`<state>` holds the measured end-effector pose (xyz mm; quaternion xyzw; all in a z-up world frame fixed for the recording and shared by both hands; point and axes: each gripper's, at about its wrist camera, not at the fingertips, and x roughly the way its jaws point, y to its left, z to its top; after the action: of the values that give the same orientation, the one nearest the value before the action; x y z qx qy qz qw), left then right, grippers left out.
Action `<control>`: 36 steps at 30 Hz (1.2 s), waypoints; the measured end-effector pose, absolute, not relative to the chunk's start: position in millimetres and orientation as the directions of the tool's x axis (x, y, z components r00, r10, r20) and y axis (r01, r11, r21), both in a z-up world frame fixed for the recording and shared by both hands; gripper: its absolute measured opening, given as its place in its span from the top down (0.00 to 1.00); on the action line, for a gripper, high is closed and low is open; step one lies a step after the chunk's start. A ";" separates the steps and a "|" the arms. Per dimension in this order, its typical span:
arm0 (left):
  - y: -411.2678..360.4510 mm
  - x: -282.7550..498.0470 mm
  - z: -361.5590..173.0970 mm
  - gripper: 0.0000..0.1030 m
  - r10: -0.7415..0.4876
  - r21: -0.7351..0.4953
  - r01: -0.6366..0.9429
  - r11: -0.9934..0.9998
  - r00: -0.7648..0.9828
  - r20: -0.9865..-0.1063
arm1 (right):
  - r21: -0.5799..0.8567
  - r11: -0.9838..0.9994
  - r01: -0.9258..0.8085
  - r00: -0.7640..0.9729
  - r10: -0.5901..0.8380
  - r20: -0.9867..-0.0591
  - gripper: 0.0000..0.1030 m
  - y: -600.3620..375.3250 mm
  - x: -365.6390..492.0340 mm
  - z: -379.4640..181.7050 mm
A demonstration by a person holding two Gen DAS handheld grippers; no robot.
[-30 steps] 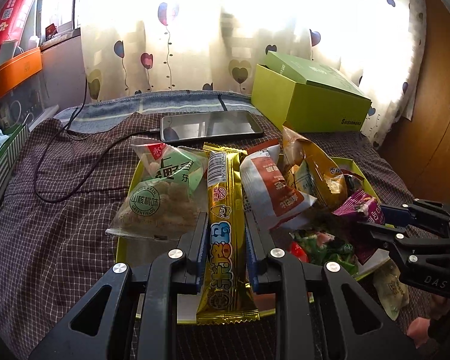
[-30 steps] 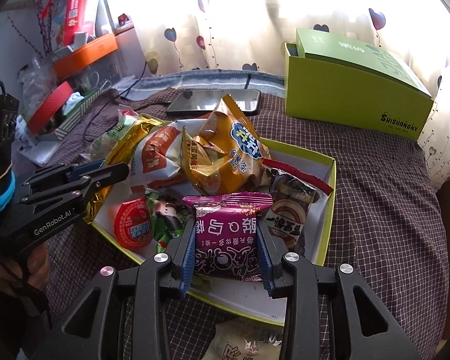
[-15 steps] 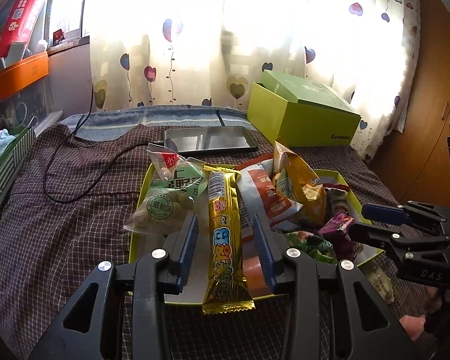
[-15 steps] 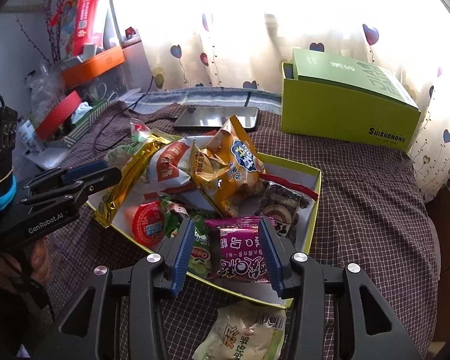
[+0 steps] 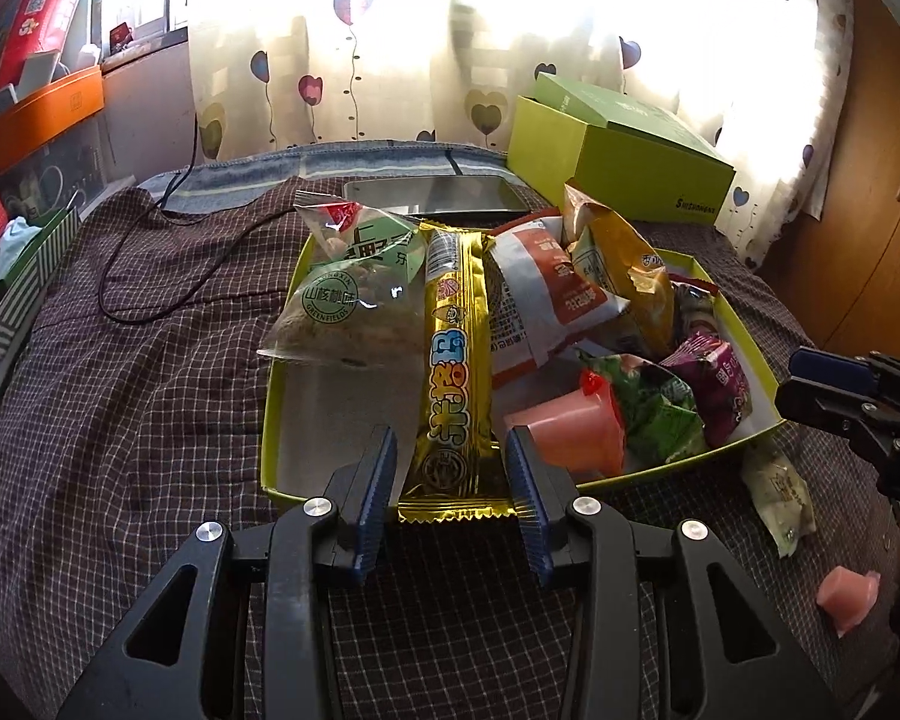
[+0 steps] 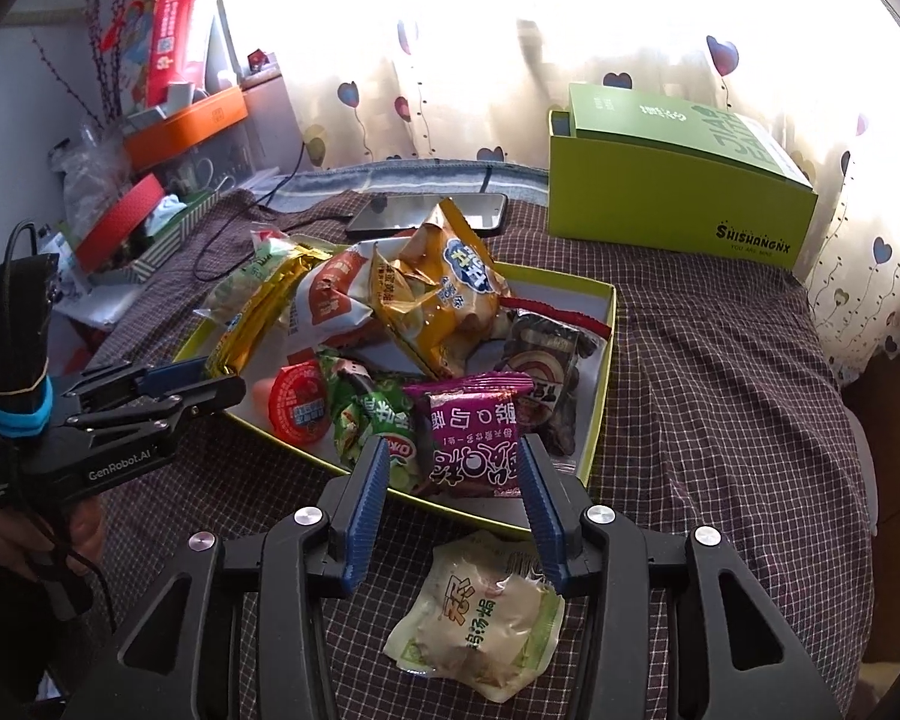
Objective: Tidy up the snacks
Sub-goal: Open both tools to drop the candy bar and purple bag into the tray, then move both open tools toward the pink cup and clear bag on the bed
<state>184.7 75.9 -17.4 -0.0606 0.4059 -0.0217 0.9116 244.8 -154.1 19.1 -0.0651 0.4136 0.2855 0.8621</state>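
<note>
A shallow yellow-green tray on the checked bedspread holds several snack packs. A long gold bar pack lies in it with its near end over the front rim. My left gripper is open, its jaws on either side of that end, apart from it. A purple pack lies at the tray's near edge. My right gripper is open in front of it, empty. A pale pouch lies on the bedspread under the right gripper. A pink jelly cup lies outside the tray.
A green lidded box stands at the back right. A phone with a black cable lies behind the tray. Orange and red boxes crowd the shelf at the left. A wooden wardrobe is at the right.
Both grippers opened wider and drew back from the tray. The left let go of the gold bar, the right let go of the purple pack; both packs now lie in the tray.
</note>
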 end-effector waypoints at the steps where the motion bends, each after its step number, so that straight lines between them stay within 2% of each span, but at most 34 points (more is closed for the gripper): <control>1: 75.1 183.1 -17.7 0.62 -0.092 -0.131 -0.008 0.991 0.666 -0.740 | 0.126 0.827 -0.548 0.493 0.441 -0.750 0.58 -154.3 243.8 19.5; 5: 70.9 172.3 -16.7 0.62 -0.102 -0.130 0.006 0.991 0.657 -0.747 | 0.127 0.818 -0.561 0.486 0.449 -0.749 0.58 -153.9 237.8 20.1; 10: 73.6 156.8 -14.2 0.62 -0.149 -0.188 0.009 0.982 0.646 -0.748 | 0.135 0.807 -0.575 0.474 0.463 -0.749 0.58 -152.6 232.5 18.8; 15: 80.5 149.0 2.6 0.62 -0.099 -0.175 -0.035 0.984 0.706 -0.702 | 0.133 0.806 -0.577 0.482 0.468 -0.741 0.58 -153.6 228.9 23.1; 17: 83.4 150.8 6.7 0.78 -0.077 -0.161 -0.051 0.986 0.713 -0.696 | 0.133 0.806 -0.577 0.486 0.469 -0.737 0.58 -154.4 228.4 24.5; 21: 78.5 167.4 -8.3 0.91 -0.044 -0.103 -0.051 0.993 0.658 -0.752 | 0.134 0.806 -0.577 0.486 0.470 -0.737 0.58 -153.9 227.3 25.0; 27: 76.3 179.3 -13.0 0.91 -0.015 -0.079 -0.069 0.995 0.650 -0.760 | 0.128 0.810 -0.572 0.499 0.467 -0.730 0.58 -157.7 219.0 29.9; 36: 69.6 137.4 3.8 0.91 -0.043 -0.127 -0.072 0.989 0.685 -0.727 | 0.097 0.825 -0.557 0.530 0.443 -0.723 0.58 -158.2 188.5 33.6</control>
<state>137.4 69.6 3.8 -0.0727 0.3967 0.0078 0.9150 188.5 -158.2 33.6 -0.0728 0.3910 0.2868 0.8715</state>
